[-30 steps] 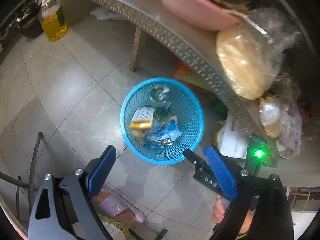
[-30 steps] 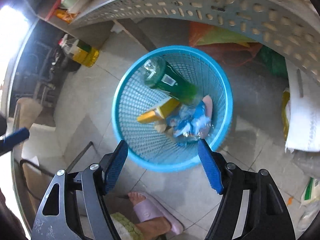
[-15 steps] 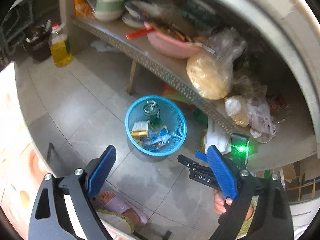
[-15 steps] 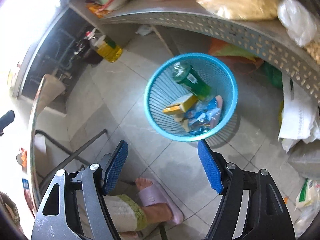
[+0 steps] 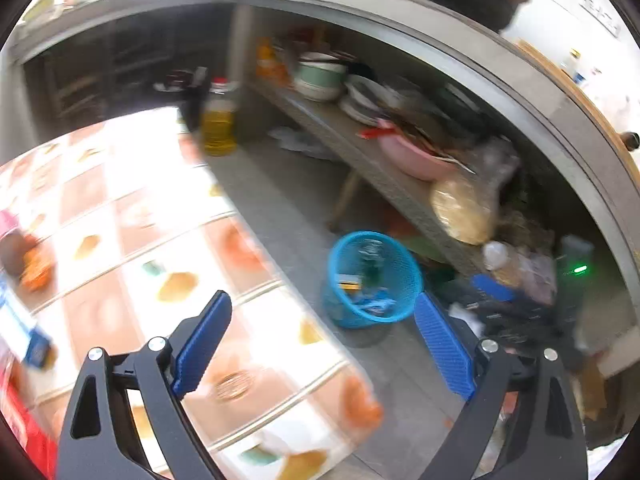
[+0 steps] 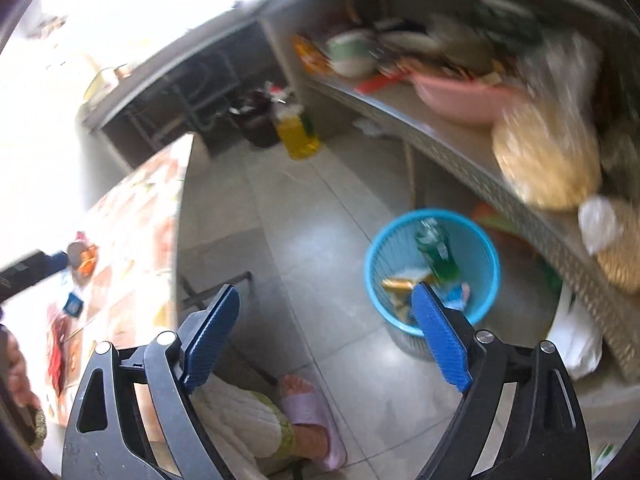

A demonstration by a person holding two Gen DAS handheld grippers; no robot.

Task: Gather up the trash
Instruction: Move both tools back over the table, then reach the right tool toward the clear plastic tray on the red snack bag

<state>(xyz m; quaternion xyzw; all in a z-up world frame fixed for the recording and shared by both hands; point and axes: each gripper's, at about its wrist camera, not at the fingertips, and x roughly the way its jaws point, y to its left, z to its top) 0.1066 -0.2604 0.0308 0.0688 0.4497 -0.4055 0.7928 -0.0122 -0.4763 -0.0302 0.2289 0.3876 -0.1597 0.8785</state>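
Trash sits in the blue basket [image 6: 432,268] on the tiled floor [image 6: 304,216] beneath the shelf [image 5: 360,148]: a green bottle [image 6: 438,250] leaning against its wall, a yellow carton [image 6: 396,282] and crumpled blue wrappers [image 5: 370,300]. More litter seems to wait on the desk [image 5: 132,248] with the patterned cloth, where small packets lie near its far edge, though blur hides what they are. The left gripper [image 5: 320,340] hangs over that desk's corner, jaws spread wide with nothing between them. The right gripper [image 6: 324,332] points down at the floor beside the basket; its jaws have just been opening and are likewise empty. Both views are smeared, so the main risk is haste: a fast reach could sweep light packets off the desk edge onto the floor. The basket looks light and stands close to the person's slippered foot [image 6: 312,412], so a careless step or a heavy drop could tip it.
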